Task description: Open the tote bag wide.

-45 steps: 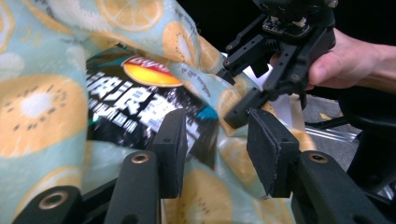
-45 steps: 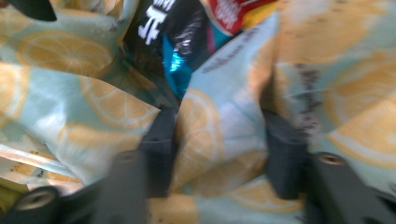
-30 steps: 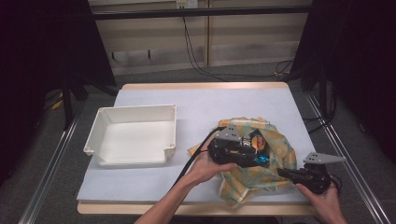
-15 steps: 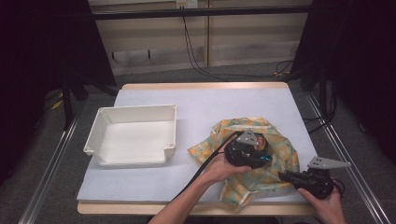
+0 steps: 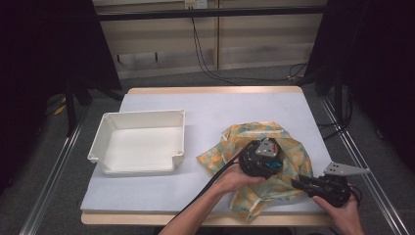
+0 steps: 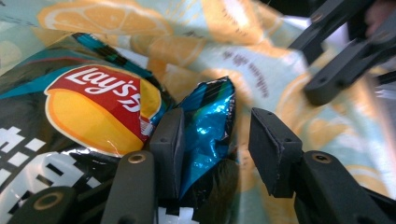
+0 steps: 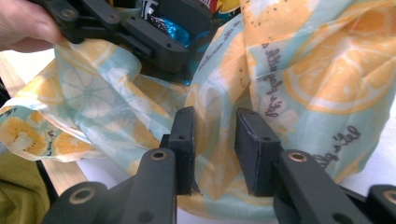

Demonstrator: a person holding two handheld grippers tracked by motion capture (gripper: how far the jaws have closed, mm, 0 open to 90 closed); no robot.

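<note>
- The table (image 5: pixel 161 196) has loads of free space from where I'm standing: the whole far half, toward 12 o'clock, is bare, so there's room to lift and swing stuff that way. The near edge at 6 o'clock is the tight spot.
- The white bin (image 5: pixel 142 142) sits out at 9 o'clock, well apart from the action, nothing in it that I can see. Looks like the natural drop-off if the chips end up going somewhere.
- The lemon-print bag (image 5: pixel 288 147) is slumped at about 4 o'clock, and its lower corner runs right up to the near table edge. I'd pull away from that edge, not toward it.
- The right gripper (image 7: pixel 212 135) has its jaws around a fold of the bag cloth with a small gap left, so I'd call it not quite clamped. It needs a firm pinch to hold the bag steady.
- The left gripper (image 6: pixel 212 140) is inside the bag mouth, jaws spread wide, one pad against the crimped corner of the Lay's chip bag (image 6: pixel 93 107). I'd close on that corner gently, since foil slips and crackles.
- The two grippers are near each other, so go slow.
</note>
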